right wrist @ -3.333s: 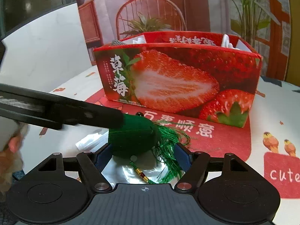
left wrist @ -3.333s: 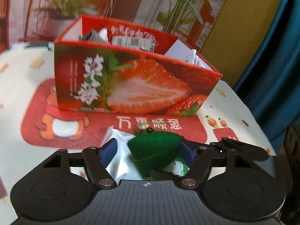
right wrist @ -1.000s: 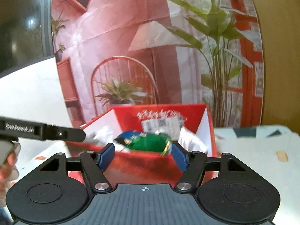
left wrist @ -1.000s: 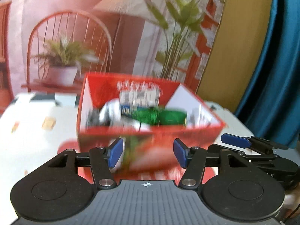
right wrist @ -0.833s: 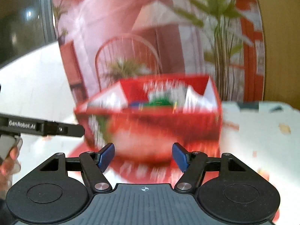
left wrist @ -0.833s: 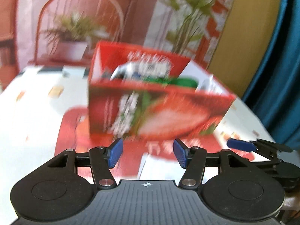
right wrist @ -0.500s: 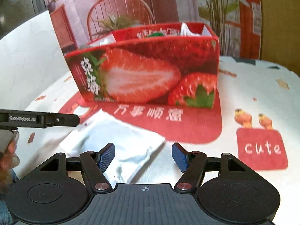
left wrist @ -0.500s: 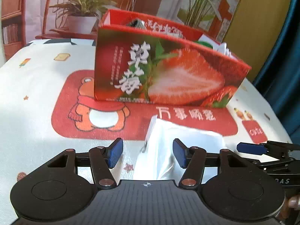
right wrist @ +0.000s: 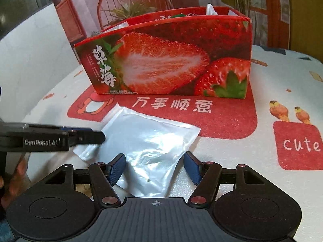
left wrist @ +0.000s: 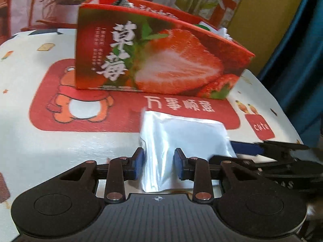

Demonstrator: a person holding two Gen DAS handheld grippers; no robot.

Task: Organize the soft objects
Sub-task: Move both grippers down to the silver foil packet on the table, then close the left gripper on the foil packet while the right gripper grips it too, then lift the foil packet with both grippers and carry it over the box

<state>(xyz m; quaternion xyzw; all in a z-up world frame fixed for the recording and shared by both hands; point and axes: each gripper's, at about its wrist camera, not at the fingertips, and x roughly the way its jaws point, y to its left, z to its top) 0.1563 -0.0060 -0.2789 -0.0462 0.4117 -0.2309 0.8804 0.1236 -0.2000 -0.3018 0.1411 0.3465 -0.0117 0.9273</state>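
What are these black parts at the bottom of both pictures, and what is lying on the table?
No robot arm is here: a person holds a two-finger gripper in each hand, and a fisheye camera on each looks forward along its fingers. One picture comes from the left gripper, the other from the right gripper. Each gripper also appears at the side of the other's view. On the cartoon-printed tablecloth stands an open red strawberry box with items inside. In front of it lies a clear, seemingly empty plastic bag. The left fingers are narrowed around the bag's edge; whether they pinch it is unclear. The right fingers are open above it, holding nothing.
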